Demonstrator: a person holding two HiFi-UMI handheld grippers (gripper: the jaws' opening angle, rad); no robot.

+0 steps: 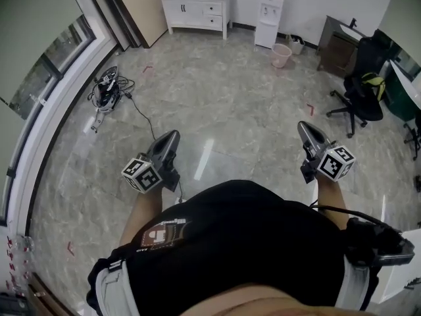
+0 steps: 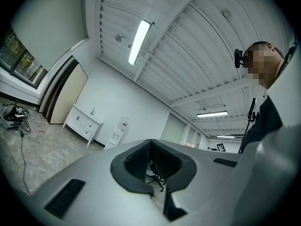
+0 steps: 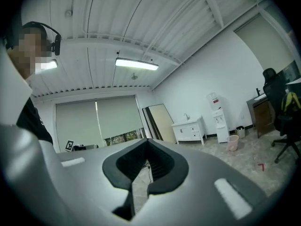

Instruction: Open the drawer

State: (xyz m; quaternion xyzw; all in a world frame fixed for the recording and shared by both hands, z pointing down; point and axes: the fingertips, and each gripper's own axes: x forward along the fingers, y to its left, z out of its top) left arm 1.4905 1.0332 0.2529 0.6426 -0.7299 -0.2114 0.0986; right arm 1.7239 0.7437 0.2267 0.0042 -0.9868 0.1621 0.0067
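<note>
1. Both my tools are empty, jaws pressed together with nothing between them. My left gripper [image 1: 172, 137] and right gripper [image 1: 304, 126] are held out in front of me, roughly level, above the floor [image 1: 223, 117].
2. The drawer [image 1: 212, 8] I'm after is in the white cabinet [image 1: 197, 6] against the far wall, well apart from both grippers. The drawer fronts are stacked on its right half, with doors on its left half.
3. As I judge it, the step in hand is the approach, with no contact yet. I'd walk up square to the cabinet, spread one gripper's jaws before arriving, close them on the handle and pull straight back, level with the drawer's travel.
4. From here the handles are only small dark marks. I can't tell whether they are knobs or bars, so I'd settle how to turn the jaws once I'm close.
5. The floor is glossy, marble-patterned tile that throws back the ceiling light, with a few red tape marks on it. It may be slick, so I'd take steady steps.
6. A tangle of cable and gear [image 1: 105, 94] lies to my left by the window [image 1: 56, 58]. A water dispenser [image 1: 270, 15] and a pink bin [image 1: 281, 55] stand right of the cabinet. An office chair [image 1: 358, 97] sits farther right. My straight line runs between them.
</note>
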